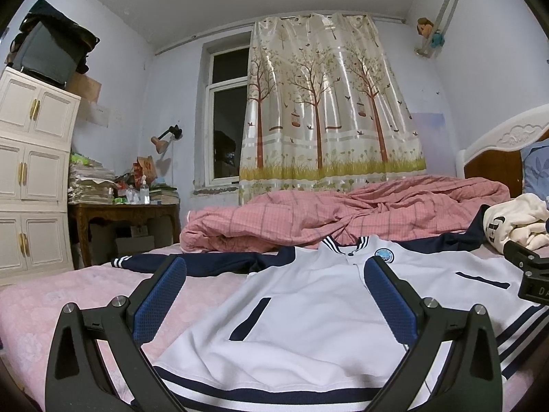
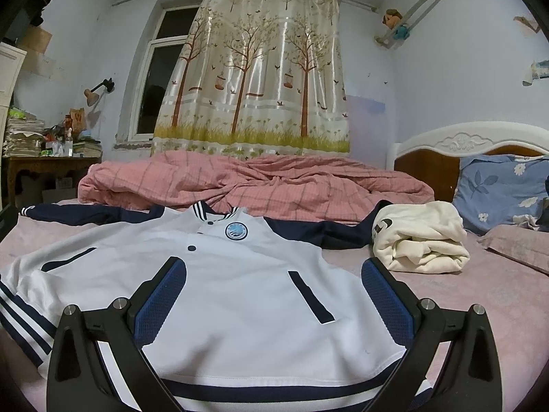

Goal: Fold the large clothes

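Legible text is scant. The right gripper (image 1: 535,276), seen at the edge of the left wrist view, bears white letters "DA", cut off by the frame. The jacket (image 2: 219,274) carries a round blue badge (image 2: 236,230); its lettering cannot be read

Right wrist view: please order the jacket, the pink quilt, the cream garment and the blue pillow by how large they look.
1. jacket, though it is nearest the camera
2. pink quilt
3. cream garment and blue pillow: too alike to rank
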The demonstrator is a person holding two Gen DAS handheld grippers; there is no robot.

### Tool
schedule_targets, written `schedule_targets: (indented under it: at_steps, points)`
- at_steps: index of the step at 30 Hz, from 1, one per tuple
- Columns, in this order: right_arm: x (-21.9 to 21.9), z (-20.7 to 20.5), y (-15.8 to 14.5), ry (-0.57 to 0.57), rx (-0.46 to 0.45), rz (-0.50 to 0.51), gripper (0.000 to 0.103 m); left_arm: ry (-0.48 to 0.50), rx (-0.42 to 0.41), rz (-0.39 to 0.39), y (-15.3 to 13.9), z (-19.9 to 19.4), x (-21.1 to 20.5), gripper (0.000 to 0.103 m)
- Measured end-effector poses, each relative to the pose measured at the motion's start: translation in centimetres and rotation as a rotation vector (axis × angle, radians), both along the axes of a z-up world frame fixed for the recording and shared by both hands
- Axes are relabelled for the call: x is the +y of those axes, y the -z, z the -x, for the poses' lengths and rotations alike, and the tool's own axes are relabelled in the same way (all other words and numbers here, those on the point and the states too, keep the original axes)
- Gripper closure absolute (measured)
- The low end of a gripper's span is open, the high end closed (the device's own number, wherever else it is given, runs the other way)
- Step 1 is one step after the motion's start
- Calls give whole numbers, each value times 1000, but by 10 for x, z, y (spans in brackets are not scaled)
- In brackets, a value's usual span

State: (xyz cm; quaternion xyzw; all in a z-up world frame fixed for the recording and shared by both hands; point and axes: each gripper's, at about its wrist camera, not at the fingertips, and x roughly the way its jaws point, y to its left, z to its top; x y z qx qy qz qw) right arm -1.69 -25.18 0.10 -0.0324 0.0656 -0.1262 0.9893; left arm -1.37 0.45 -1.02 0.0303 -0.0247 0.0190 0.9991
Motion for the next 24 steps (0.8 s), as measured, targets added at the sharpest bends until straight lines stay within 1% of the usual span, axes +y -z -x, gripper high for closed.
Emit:
schedule_targets:
  at_steps: [9,15,19,24]
  points:
    - [-1,2,1,3,4,6,0,-5,1,9,-3,3,1,0]
    - [-2,0,1,4,3,6,0,-20,-21,3,-6,8,0,0]
    - [-1,1,1,4,5,6,0,-18,-7,9,-7,8,2,0]
    - [1,3,1,14,-2,19,0,-19,-10,8,-8,7,2,0]
